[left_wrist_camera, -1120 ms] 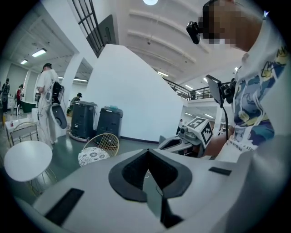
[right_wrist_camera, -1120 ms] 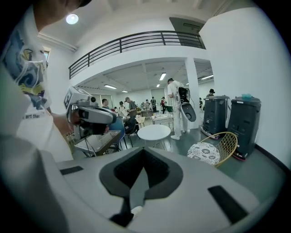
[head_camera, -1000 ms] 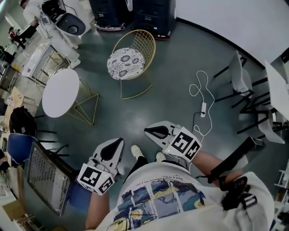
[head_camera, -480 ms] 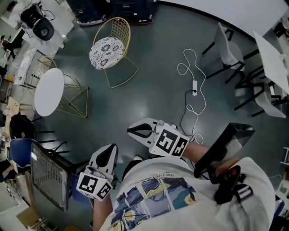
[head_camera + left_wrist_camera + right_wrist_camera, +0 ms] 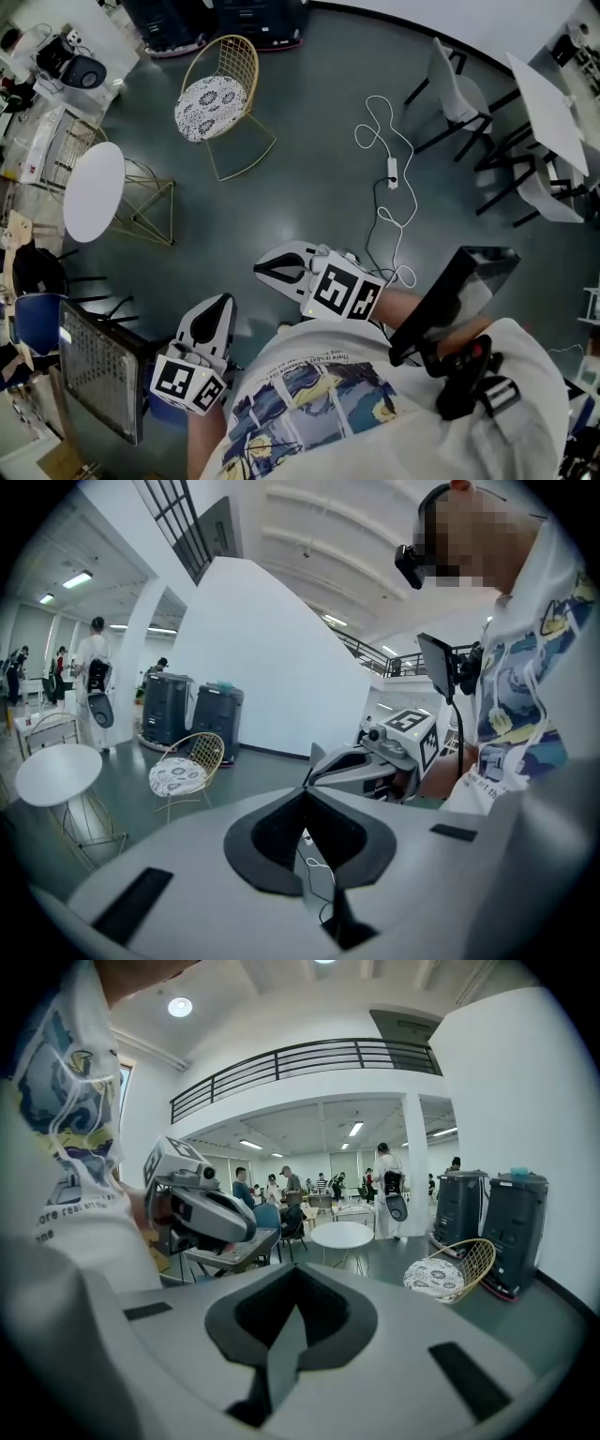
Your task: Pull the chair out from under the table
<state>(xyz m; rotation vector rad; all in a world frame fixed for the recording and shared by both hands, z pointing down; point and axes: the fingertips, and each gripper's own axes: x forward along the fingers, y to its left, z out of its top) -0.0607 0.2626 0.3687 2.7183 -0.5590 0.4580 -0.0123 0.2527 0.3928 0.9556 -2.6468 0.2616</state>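
A white table (image 5: 548,108) stands at the far right of the head view. One white chair (image 5: 448,77) is at its near-left side and a second (image 5: 548,195) sits partly under it. Both grippers hang in front of my body, far from those chairs. My left gripper (image 5: 214,321) is shut and empty; its own view shows the jaw tips meeting (image 5: 306,794). My right gripper (image 5: 274,267) is likewise shut on nothing (image 5: 296,1269). Each gripper shows in the other's view: the right gripper (image 5: 328,766) and the left gripper (image 5: 234,1227).
A gold wire chair (image 5: 220,94) with a patterned cushion and a round white table (image 5: 94,190) on gold legs stand at the upper left. A white cable with a power strip (image 5: 392,172) trails over the grey floor. A blue chair (image 5: 28,323) and a laptop (image 5: 94,370) are at the lower left.
The whole scene has slid left and up in the head view, and the white table and its chairs have come further into view at the right. Both grippers stay shut.
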